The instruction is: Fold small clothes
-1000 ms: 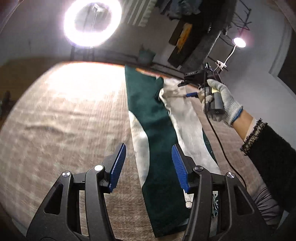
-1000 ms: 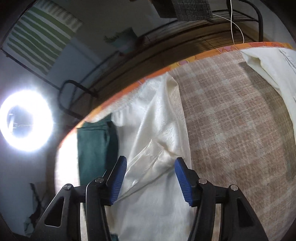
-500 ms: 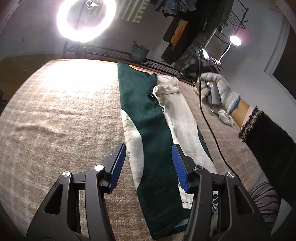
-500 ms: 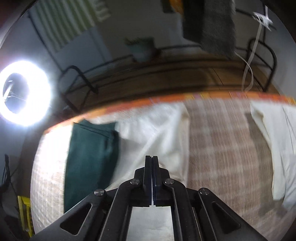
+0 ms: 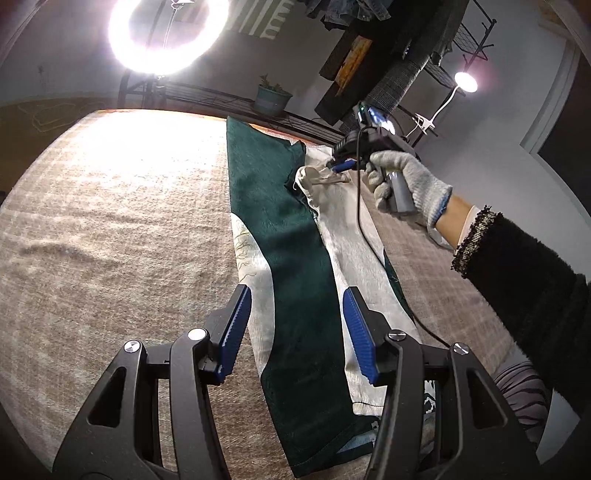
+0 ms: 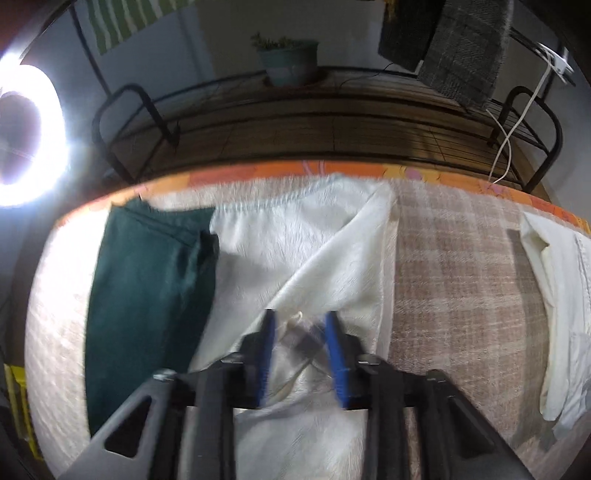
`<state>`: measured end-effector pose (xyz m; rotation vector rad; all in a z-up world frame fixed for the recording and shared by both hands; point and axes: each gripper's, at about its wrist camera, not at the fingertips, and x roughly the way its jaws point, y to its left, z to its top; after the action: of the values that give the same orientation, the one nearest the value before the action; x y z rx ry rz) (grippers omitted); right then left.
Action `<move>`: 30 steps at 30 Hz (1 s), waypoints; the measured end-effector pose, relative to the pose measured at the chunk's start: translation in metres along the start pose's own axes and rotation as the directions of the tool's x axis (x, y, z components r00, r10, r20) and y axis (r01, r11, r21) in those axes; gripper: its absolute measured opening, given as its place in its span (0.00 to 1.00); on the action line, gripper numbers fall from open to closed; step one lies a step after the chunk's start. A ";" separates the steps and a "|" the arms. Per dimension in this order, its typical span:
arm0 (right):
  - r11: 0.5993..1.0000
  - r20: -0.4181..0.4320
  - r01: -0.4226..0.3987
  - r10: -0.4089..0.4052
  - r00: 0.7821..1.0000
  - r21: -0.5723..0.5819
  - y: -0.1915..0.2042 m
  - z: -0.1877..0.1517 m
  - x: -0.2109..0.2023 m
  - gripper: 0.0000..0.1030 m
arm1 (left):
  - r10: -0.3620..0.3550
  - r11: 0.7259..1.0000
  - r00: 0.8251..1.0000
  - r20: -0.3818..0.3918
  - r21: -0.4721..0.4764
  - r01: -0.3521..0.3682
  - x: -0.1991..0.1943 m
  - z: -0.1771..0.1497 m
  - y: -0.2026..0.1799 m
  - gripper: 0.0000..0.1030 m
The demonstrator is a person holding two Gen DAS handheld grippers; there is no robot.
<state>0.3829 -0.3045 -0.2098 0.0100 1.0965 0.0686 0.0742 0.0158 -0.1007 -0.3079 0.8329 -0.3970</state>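
1. Ring light [image 5: 162, 33]: lit, far beyond the left gripper and to its left.
2. Plaid blanket [image 5: 110, 240]: under everything.
3. Left gripper [image 5: 297, 328]: jaws half apart, holding nothing, hovering over the near end of item 4.
4. Green garment [image 5: 288, 240]: a long strip lying flat, running away from between the left gripper's jaws.
5. Cream garment [image 5: 351, 251]: flat, overlapping item 4's right edge; far corner bunched up (just at the right gripper's tips).
6. Right gripper [image 5: 338, 168]: in a gloved hand [image 5: 406, 177], pointing down; jaws have just been opening to a narrow gap, with cream cloth between them, not pinched.
7. Second cream cloth [image 6: 554, 295]: well right of the right gripper.
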 end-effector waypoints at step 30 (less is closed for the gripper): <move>0.947 0.203 -0.235 0.279 0.938 -0.218 0.082 0.028 -0.042 0.30 | 0.004 0.999 1.000 -0.030 -0.034 -0.005 0.008 0.009 0.012 0.51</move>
<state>0.3845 -0.2248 -0.1562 -0.0103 0.8452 0.4009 0.0883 0.0242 -0.1053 -0.3320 0.8703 -0.3844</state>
